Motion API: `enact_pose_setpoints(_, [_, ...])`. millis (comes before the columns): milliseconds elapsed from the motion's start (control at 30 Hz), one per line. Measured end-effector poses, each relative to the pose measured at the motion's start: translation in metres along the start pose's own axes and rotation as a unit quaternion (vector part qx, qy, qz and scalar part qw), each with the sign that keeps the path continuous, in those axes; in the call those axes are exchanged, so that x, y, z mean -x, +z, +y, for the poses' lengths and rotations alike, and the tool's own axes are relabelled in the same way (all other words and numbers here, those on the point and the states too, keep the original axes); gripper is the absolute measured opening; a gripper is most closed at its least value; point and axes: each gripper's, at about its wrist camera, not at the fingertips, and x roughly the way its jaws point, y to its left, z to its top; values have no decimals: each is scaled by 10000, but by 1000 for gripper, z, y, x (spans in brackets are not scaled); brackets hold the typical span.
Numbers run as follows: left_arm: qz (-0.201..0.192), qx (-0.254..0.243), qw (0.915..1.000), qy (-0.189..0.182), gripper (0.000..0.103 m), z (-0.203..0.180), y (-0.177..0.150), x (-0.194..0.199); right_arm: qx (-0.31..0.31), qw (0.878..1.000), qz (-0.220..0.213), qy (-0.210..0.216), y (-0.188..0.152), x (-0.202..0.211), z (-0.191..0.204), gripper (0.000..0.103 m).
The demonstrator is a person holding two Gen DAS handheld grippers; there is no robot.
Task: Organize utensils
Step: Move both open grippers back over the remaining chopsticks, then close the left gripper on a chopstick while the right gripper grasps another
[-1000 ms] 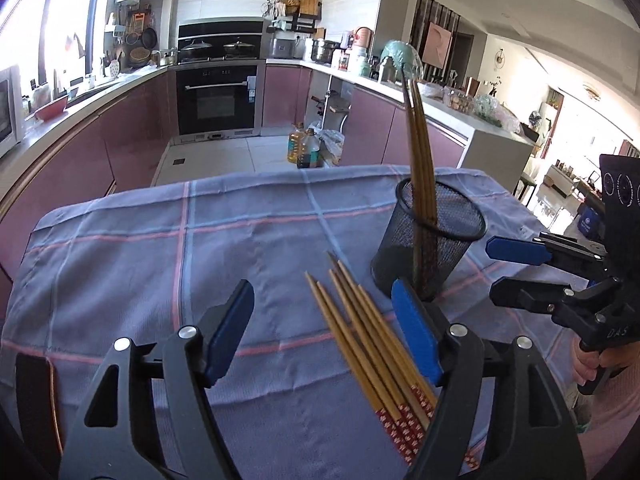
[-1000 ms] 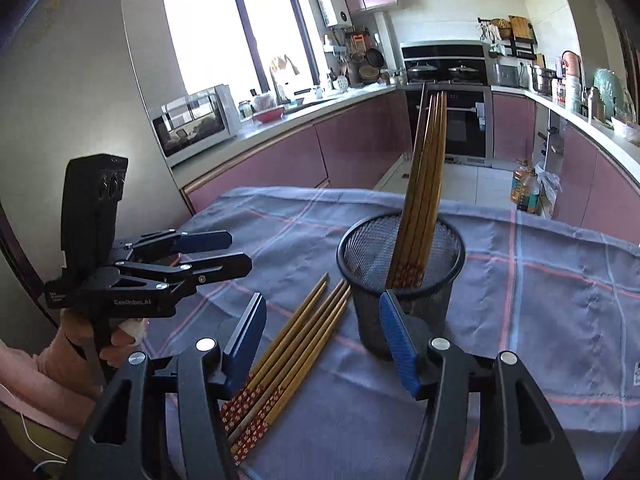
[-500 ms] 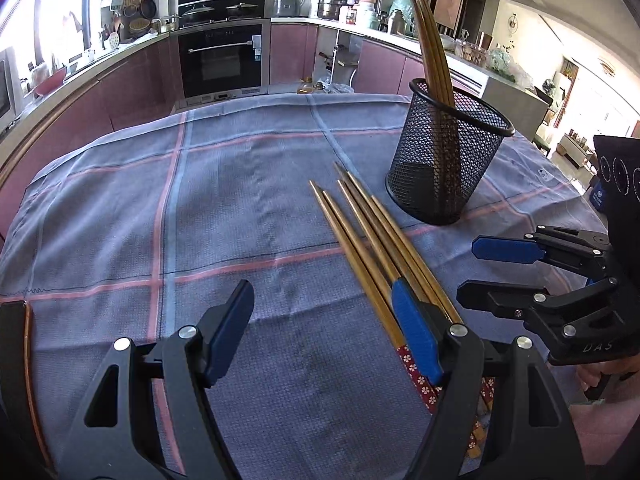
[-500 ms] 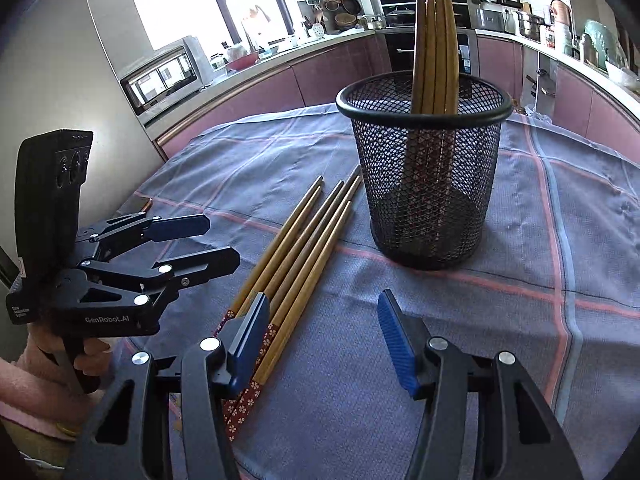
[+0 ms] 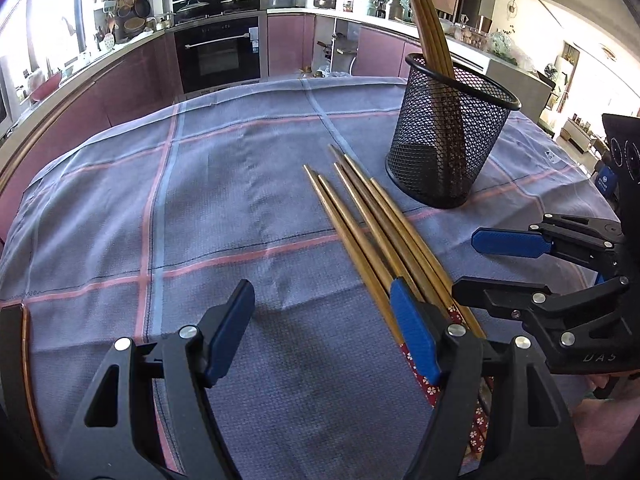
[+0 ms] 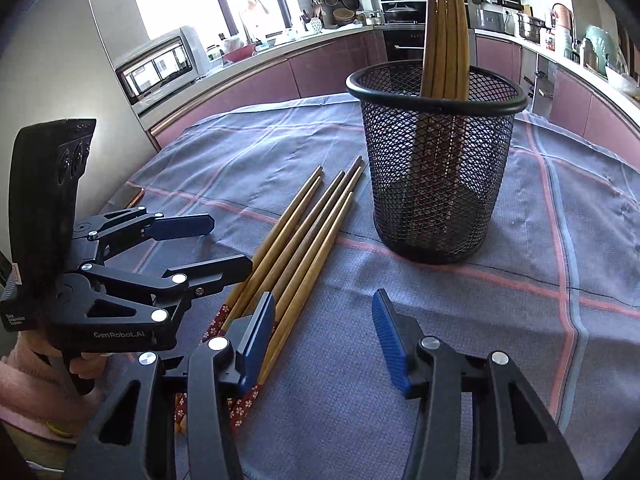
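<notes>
Two grippers hang low over the cloth (image 5: 200,208), both wide open and holding nothing: the left gripper (image 5: 320,332) and the right gripper (image 6: 324,340). Between them five loose chopsticks (image 5: 376,232) lie side by side on the cloth, long axes running away from the cameras, red flowered butts nearest and golden tapered tips pointing toward the cup (image 6: 436,160). That black mesh cup stands upright just beyond, holding four chopsticks (image 6: 446,28) tips up.
</notes>
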Motion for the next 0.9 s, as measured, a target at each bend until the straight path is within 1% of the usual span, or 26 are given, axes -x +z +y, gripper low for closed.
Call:
enact_pose_setpoints(200, [45, -58, 10000, 56, 68, -2, 2, -3, 136, 9998, 39, -123, -1, -1, 2, 46])
enact_pose_setpoints(233, [67, -71, 9999, 62, 67, -2, 2, -4, 147, 9998, 52, -145, -1, -1, 1, 43])
enact_pose_setpoints(333, [95, -202, 9995, 217, 61, -4, 0, -5, 152, 9997, 82, -182, 0, 0, 0, 38])
enact_pose_setpoints(433, [113, -180, 9996, 172, 60, -2, 0, -3, 150, 9996, 120, -217, 0, 1, -4, 33])
enact_pose_setpoints(567, [112, -108, 9998, 87, 55, 2, 2, -3, 111, 9996, 135, -234, 1, 0, -5, 33])
enact_pose_setpoints(800, [114, -157, 9997, 124, 46, 0, 9, -10, 247, 9986, 140, -435, 9, -10, 2, 33])
enact_pose_setpoints(867, [105, -150, 9997, 158, 43, 0, 11, -12, 232, 9984, 123, -504, 10, -12, 2, 28])
enact_pose_setpoints(900, [97, -144, 9997, 178, 40, 0, 11, -13, 191, 9985, 113, -493, 11, -11, 1, 22])
